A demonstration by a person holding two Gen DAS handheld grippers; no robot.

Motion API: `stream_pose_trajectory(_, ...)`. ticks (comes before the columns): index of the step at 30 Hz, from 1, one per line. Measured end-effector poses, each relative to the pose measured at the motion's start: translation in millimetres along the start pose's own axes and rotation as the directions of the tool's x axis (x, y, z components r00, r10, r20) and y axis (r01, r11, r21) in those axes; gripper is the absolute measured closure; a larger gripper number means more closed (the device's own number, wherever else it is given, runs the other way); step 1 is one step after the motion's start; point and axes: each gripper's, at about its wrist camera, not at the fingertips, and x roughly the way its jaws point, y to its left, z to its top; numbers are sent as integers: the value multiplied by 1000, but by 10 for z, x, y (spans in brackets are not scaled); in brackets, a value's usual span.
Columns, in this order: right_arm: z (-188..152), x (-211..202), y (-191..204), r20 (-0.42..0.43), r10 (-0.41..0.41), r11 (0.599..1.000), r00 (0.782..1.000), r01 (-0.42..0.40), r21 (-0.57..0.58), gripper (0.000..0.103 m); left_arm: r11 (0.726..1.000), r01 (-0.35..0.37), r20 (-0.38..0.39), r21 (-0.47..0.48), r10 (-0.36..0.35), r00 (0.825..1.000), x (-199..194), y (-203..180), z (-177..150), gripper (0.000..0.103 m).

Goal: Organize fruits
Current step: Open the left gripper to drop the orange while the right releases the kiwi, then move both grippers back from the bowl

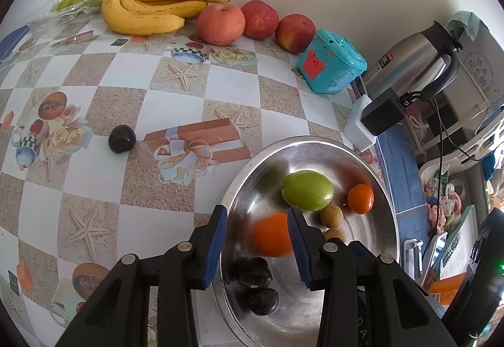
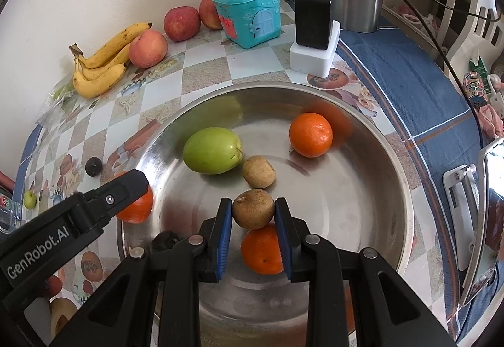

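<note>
From the left wrist camera, the left gripper [image 1: 256, 235] hangs over the near-left rim of the steel bowl [image 1: 382, 189]; a blurred orange [image 1: 272, 235] sits between its blue pads [image 1: 298, 247], though whether both press on it cannot be told. From the right wrist camera, the right gripper [image 2: 253, 213] is clamped on a small brown fruit [image 2: 253, 208] above the bowl's near half, over another orange [image 2: 261, 249].

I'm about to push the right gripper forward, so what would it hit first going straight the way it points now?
The right gripper, shut on a small brown fruit, points down into the steel bowl. Straight ahead, an orange lies just below the held fruit and would likely be met first, though depth is uncertain.
</note>
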Motion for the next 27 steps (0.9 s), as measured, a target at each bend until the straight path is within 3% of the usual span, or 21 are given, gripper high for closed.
stream_pose_trajectory(17,39,-143,-28,21,-13,1000,1000,12,20,71,998,-53,0,-24,53,999,-135,103,39,57)
stream_pose_trajectory(27,17,-236,48,1,-24,1000,1000,24,-1,71,977,-210,-33,-33,209,977,-235,267,7,54)
